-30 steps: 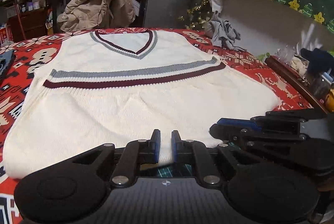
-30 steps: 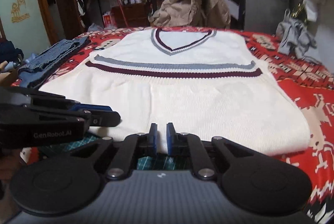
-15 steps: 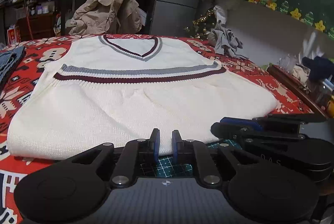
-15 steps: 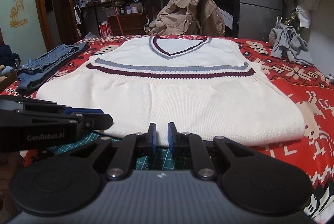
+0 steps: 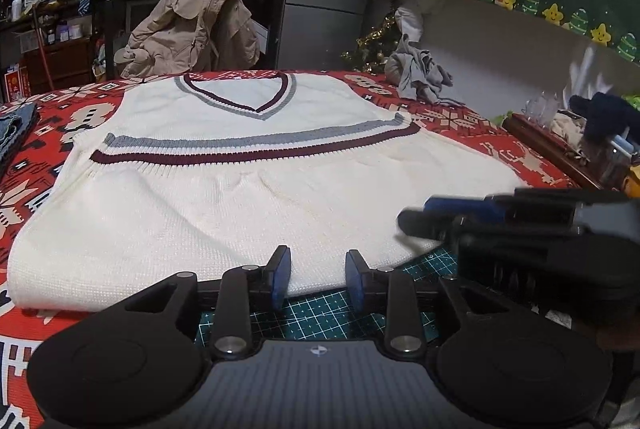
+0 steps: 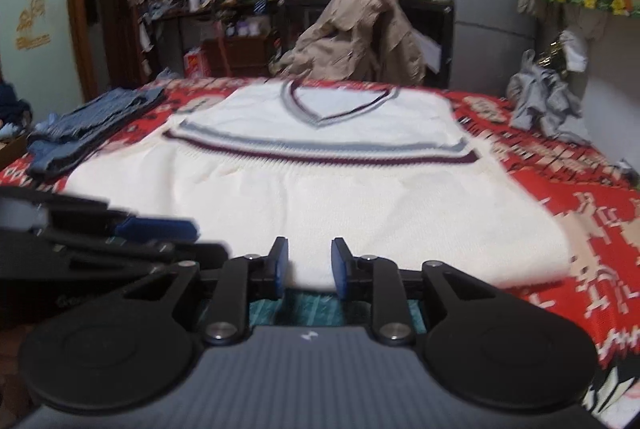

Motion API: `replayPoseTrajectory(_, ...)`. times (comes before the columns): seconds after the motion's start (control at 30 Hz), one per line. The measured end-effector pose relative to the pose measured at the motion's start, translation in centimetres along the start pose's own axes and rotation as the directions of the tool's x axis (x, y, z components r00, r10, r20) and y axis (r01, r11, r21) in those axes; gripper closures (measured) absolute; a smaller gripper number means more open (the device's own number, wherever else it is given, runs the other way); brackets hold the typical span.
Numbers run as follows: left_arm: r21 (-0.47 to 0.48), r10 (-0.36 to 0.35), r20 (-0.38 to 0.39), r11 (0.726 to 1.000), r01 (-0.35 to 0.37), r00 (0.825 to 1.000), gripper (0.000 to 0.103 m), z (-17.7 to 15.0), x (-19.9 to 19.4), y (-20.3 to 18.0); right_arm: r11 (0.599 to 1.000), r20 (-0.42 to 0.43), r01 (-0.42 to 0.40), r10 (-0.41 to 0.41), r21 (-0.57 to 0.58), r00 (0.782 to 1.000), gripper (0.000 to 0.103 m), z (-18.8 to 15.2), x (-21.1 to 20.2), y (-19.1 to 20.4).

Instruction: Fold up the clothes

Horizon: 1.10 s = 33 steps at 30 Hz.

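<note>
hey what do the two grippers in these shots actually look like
Both match: the left gripper and right gripper are matte black, with blue pads on two slim fingers, silver pivot screws, round black discs either side and a ribbed grey body bearing a small white logo.

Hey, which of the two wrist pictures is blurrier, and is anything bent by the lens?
Right wrist view: motion-smeared throughout, the cream vest and red cloth streaked. Left wrist view: mostly sharp, only the right gripper blurred. Both views: fisheye bowing at the edges, dim indoor light.
</note>
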<state>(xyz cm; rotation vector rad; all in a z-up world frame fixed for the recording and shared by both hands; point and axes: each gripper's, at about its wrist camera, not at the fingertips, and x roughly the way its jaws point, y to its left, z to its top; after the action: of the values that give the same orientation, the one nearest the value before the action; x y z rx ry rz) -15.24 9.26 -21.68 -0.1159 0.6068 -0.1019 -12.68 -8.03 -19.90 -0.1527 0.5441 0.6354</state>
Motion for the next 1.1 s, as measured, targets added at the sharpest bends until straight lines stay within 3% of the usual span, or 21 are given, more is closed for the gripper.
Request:
replayPoseTrajectory(0.17, 0.015, 0.005, 0.001, 1.0, -0.005, 1.0, 0.072, 0.0, 0.0, -0.2, 0.997, -0.037, 0.054, -0.052, 0.055, 0.998, 0.077, -0.2, 0.9, -1.9)
replayPoseTrajectory(0.33, -0.039, -0.017, -0.007, 0.999, 0.017, 1.0, 0.071, 0.3, 0.1, 0.4, 0.996, -0.04, 0.083, -0.082, 0.015, 0.996, 0.077, -0.8, 0.5, -1.2)
replayPoseTrajectory(0.67, -0.041, -0.023, -0.004, 0.999, 0.023, 1.0, 0.07, 0.2, 0.0, 0.4, 0.99, -0.029, 0.061, -0.058, 0.125, 0.998, 0.076, -0.4, -0.5, -2.7)
replayPoseTrajectory(0.9, -0.049, -0.027, -0.001, 0.998, 0.027, 1.0, 0.071, 0.2, 0.0, 0.5, 0.968, -0.055, 0.189, -0.182, 0.167, 0.982, 0.076, 0.3, 0.3, -6.0)
replayPoseTrajectory(1.1, -0.044, -0.026, -0.003, 0.999, 0.026, 1.0, 0.071, 0.2, 0.1, 0.5, 0.94, -0.088, 0.239, -0.224, 0.242, 0.971, 0.076, -0.6, -0.3, -7.5)
